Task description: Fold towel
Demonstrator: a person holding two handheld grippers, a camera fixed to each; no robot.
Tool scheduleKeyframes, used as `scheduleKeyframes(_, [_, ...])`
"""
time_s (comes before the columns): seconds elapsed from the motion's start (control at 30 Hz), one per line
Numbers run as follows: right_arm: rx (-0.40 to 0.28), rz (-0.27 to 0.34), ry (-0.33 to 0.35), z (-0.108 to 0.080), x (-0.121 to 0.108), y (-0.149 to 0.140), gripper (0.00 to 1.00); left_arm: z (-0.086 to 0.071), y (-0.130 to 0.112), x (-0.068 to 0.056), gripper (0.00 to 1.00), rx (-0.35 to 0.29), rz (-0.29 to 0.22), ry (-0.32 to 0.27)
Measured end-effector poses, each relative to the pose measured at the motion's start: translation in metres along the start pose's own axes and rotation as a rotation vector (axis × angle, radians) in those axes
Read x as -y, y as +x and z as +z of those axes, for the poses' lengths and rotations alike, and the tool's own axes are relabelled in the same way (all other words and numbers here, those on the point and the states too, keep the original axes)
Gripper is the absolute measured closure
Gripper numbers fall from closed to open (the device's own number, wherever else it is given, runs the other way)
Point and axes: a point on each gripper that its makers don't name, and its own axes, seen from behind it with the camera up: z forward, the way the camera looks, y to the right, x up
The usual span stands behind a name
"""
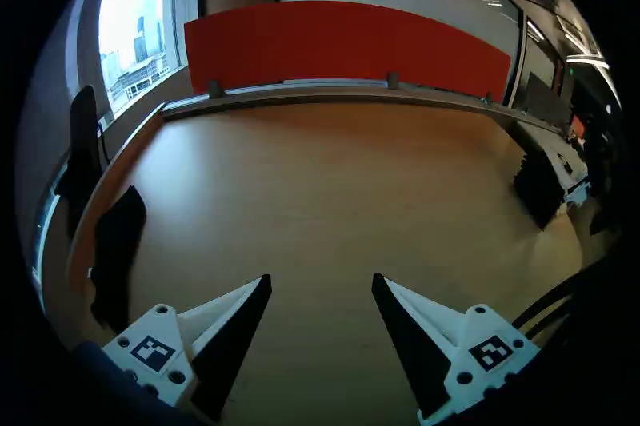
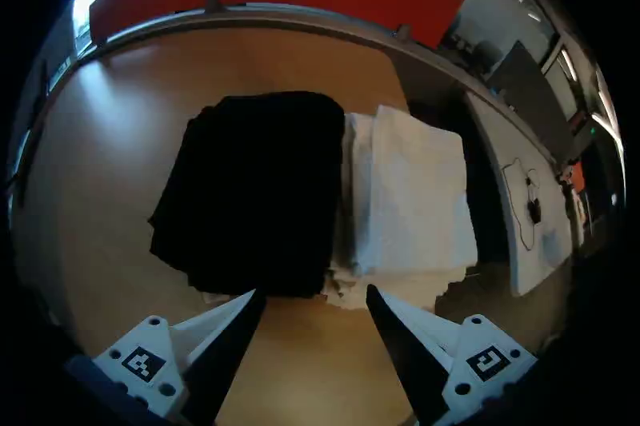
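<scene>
Presently, progress: judged far along or complete; flat folded rectangles for both cloths in sight, no loose unfolded piece seen, nothing gripped.
Left to do: cannot tell for certain; perhaps one further fold or a squaring of edges, given the uneven layers at the white pile's near edge.
Black towel (image 2: 252, 186): lies folded on the worktop (image 2: 104, 154), in the right gripper view just ahead of the claw; matte, deep black, creases hardly readable; roughly rectangular outline with rounded corners.
White towel (image 2: 408, 194): lies touching the black one along its right side, near the worktop's right edge; soft, slightly rumpled surface, several layers visible at the near edge; a thin white strip also peeps from under the black towel's near edge.
Right claw (image 2: 314, 290): spread wide, empty; hovers at the near edges of the two towels, touching neither as far as visible.
Left claw (image 1: 321, 277): spread wide, empty; points across bare worktop, well apart from any cloth.
Worktop surface: smooth pale wood finish, light sheen, grey raised rim along the far side.
Surroundings: red partition (image 1: 344, 42), flat and matte, behind the rim; window (image 1: 132, 26) at far left; dark limp shape (image 1: 116, 242) at the worktop's left edge, cloth or otherwise cannot tell.
</scene>
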Motion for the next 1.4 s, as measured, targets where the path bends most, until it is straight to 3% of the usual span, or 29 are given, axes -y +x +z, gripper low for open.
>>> scheduleKeyframes(0.37, [-0.083,0.068,0.031,-0.01,0.023,0.02,0.03,0.001,0.004,0.002,0.06,-0.013,-0.01,-0.003])
scheduleKeyframes(0.6, [-0.183,0.137,0.028,-0.02,0.035,0.04,0.0,0.0,0.01,0.003,0.06,-0.024,-0.01,-0.008])
scheduleKeyframes(1.0, [-0.332,0.194,0.027,-0.045,0.056,0.067,0.0,0.001,0.017,0.002,0.06,-0.041,-0.013,-0.019])
scheduleKeyframes(1.4, [-0.571,0.221,0.026,-0.079,0.074,0.11,0.0,0.0,0.035,0.003,0.06,-0.083,-0.021,-0.02])
